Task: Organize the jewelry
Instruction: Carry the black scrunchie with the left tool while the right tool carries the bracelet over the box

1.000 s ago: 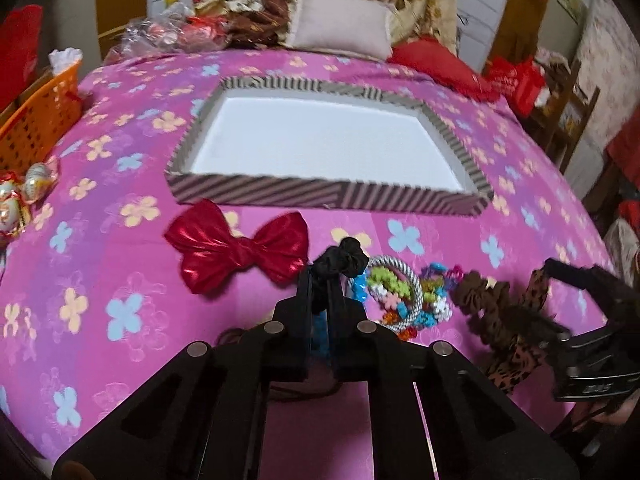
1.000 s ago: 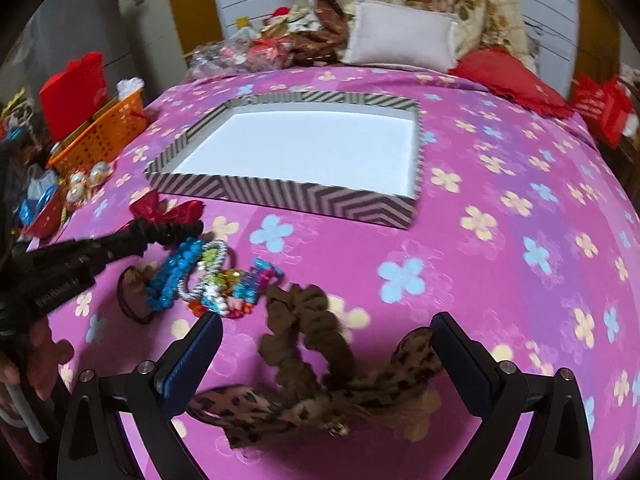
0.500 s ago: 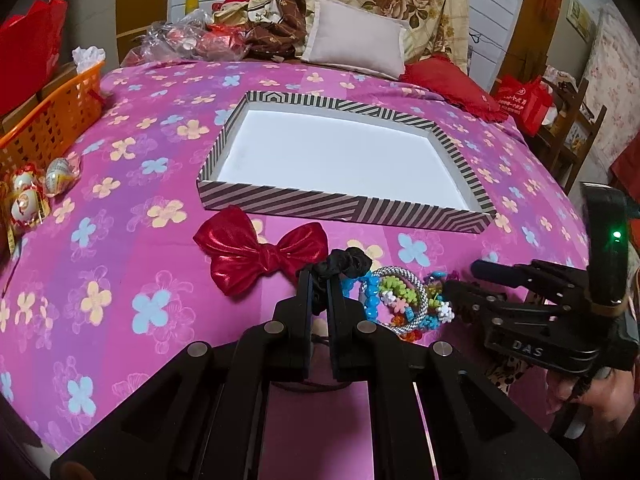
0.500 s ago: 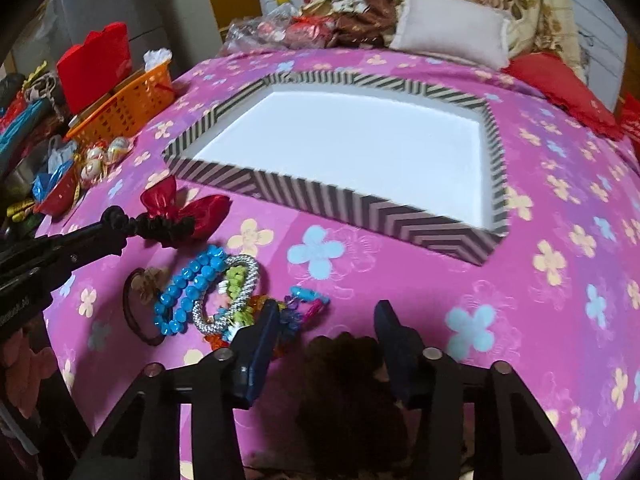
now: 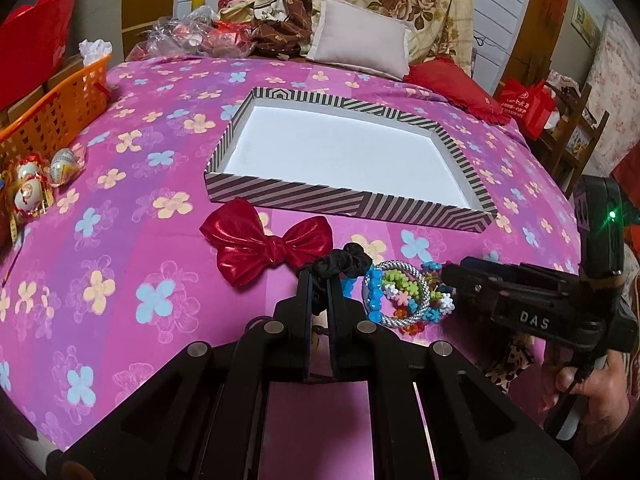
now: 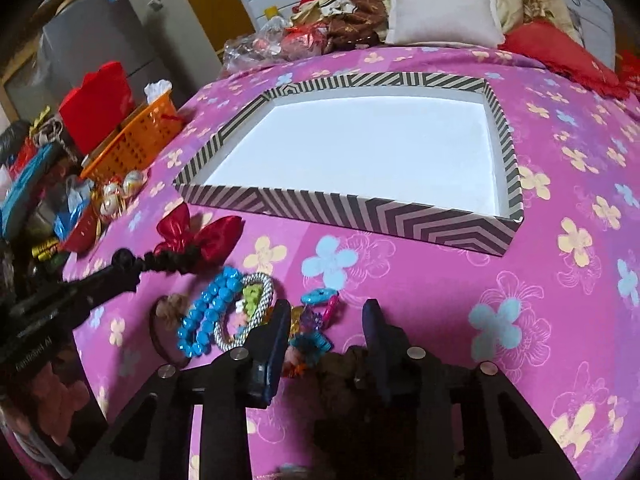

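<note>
Left gripper: my left gripper [image 5: 319, 280] is pinched on the black scrunchie [image 5: 340, 263], whose loop sticks out past the fingertips, just right of the red bow [image 5: 267, 247].
Right gripper: my right gripper [image 6: 326, 330] has its jaws partly spread, a brown scrunchie [image 6: 344, 364] between the fingers near their base; I cannot tell whether the pads press it.
Bracelet pile: blue bead bracelet [image 6: 206, 312], silver woven bangle [image 6: 256, 304] and coloured bead pieces lie on the pink bedspread [image 6: 520, 320], between my two grippers, just left of my right fingertips.
Box: the striped box [image 5: 352, 200] sits far of the pile, its white floor bare.
Leopard scrunchie: a piece [image 5: 510, 364] shows under my right tool.
Hand pose: my right hand [image 5: 588, 388] wraps the handle at the near right, tool level and pointing left.
Surroundings: orange basket [image 5: 52, 112] on the far left.
</note>
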{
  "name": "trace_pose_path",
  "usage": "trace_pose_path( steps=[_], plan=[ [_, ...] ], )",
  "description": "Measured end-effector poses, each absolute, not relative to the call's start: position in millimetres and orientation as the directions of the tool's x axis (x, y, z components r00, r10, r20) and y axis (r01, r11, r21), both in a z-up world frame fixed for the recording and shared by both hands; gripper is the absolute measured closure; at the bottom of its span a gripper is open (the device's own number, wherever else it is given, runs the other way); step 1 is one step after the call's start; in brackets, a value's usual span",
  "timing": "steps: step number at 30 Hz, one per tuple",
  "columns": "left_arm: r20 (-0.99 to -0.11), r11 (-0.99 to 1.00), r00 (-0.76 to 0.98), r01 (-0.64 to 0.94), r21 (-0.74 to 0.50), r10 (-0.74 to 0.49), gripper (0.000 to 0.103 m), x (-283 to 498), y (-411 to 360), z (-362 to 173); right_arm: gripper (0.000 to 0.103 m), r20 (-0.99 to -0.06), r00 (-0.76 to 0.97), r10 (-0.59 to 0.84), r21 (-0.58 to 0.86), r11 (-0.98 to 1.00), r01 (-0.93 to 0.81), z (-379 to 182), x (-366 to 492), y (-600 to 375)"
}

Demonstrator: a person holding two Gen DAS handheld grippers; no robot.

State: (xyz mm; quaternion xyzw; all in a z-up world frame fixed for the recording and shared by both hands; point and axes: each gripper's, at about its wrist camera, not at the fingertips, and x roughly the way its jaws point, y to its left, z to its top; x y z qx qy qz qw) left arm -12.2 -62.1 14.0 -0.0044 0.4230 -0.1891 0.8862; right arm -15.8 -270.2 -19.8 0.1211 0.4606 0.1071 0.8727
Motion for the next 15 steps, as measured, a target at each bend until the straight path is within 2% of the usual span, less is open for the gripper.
trace_pose_path(
  steps=[4,6,8,15],
  plan=[
    [-0.749,0.928,0.569,0.333,-0.166,-0.338,0.098,-14,-63,13,0.071,-0.781,0.54,0.312,0.32,0.944,-0.083,-27,-9,-265],
    [-0.75,0.929,0.568,0.331,-0.167,-0.338,0.098,-14,-64,13,0.085,-0.766,0.542,0.344,0.364,0.928,-0.075,-31,-8,-268],
    [-0.75,0.928,0.569,0.332,-0.167,-0.339,0.098,-15,-64,13,0.089,-0.753,0.552,0.359,0.389,0.919,-0.067,-30,-9,-271],
    [-0.745,0.929,0.572,0.326,-0.177,-0.342,0.098,-19,-61,14,0.09,-0.716,0.577,0.392,0.425,0.901,-0.086,-13,-22,-276]
  ],
)
